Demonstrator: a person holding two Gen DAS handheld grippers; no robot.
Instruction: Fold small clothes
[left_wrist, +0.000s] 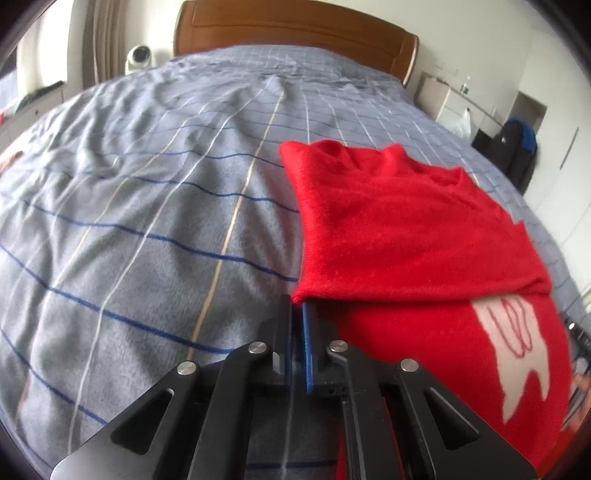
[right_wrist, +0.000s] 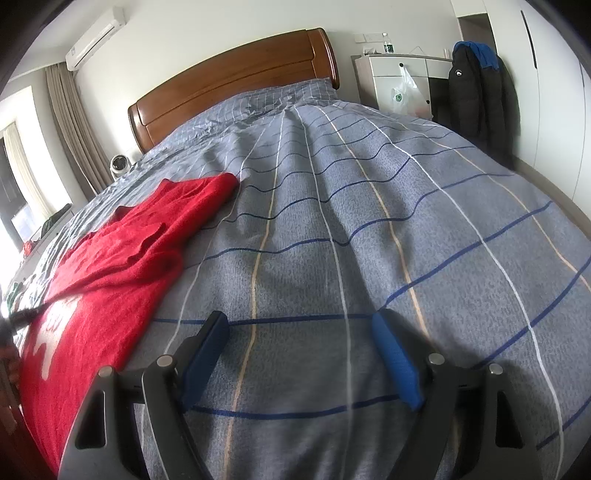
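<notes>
A bedroom with a wooden headboard (right_wrist: 236, 74) and a wide bed under a grey-blue checked quilt (left_wrist: 147, 229) serves as the work surface; a white cabinet (right_wrist: 391, 77) and dark jackets (right_wrist: 480, 96) stand against the far wall. The red garment (left_wrist: 399, 221), a small fleecy top with a pale printed patch on its lower part, lies flat on the quilt between the 2 tools. Part of it is already turned over: 1 panel lies doubled across the upper body, its fold edge running across just above the print, so at least 1 fold looks done. The left gripper (left_wrist: 298, 314) has its jaws pressed together, and the near corner of that doubled panel sits right at its tips; it appears pinched there, though the cloth hides the exact contact. The right gripper (right_wrist: 301, 354) hangs over bare quilt with its jaws spread wide, holding nothing, well apart from the garment, which lies off to its left. Judging from this, the job is partway: the printed lower section is still unfolded, and the bundle still needs squaring into a compact shape.
</notes>
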